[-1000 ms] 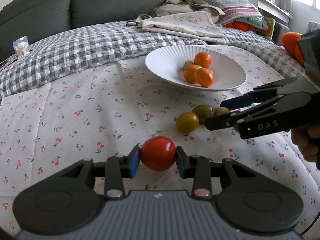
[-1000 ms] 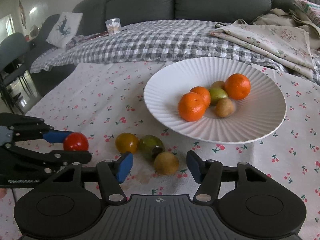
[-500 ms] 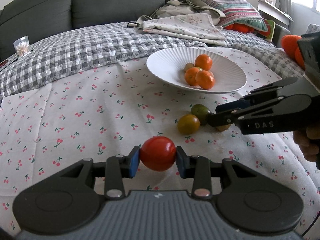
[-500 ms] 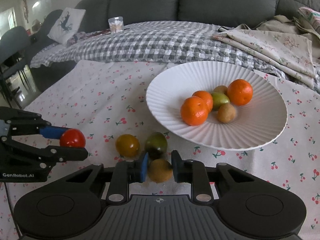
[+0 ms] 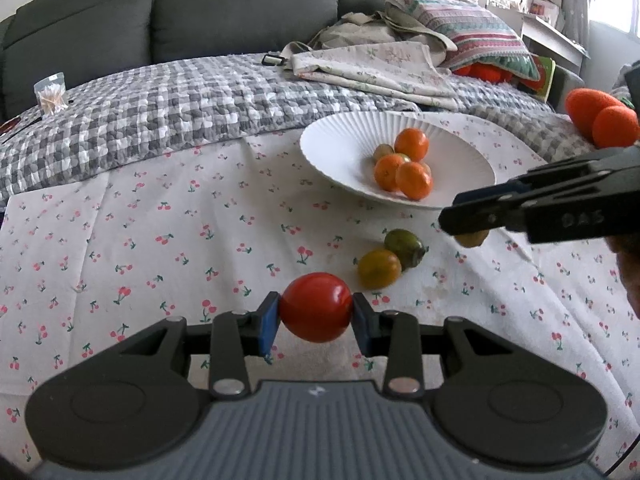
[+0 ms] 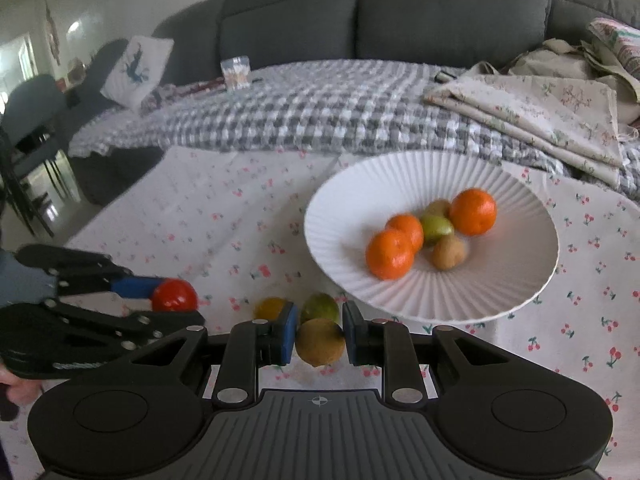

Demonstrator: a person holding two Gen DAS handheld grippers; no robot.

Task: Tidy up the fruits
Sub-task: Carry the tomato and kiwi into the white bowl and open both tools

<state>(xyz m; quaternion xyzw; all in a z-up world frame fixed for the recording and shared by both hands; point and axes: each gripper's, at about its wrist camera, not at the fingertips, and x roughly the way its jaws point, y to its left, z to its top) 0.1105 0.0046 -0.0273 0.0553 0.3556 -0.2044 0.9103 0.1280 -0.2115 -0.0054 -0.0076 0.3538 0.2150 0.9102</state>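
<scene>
So both jaws are loaded now. Our right gripper (image 6: 319,339) has just clamped onto the brown kiwi-looking fruit (image 6: 320,342). A second ago those jaws were wide open around it on the cloth, and now it's pinched between the blue pads and looks lifted a bit clear. Our left gripper (image 5: 316,316) is still shut on the red tomato (image 5: 316,306), same grip as before, and hasn't really gone anywhere.

That means we've got two fruits in hand at once, and what's left on the tabletop (image 5: 200,240) is just the yellowish tomato (image 5: 379,268) and the green one (image 5: 404,243), touching each other, roughly 1 o'clock from the left jaws.

The white ribbed plate (image 6: 520,280) sits at about 1 o'clock from the right jaws, already holding three oranges and a few smaller fruits bunched near the middle. Its near rim is just beyond the kiwi, so we'd guess the carry needs to go up and over that lip. There's plenty of bare plate on the near and right sides for a drop. The left side of the cloth is wide open; the grippers themselves are near each other, so that's the thing to watch.
</scene>
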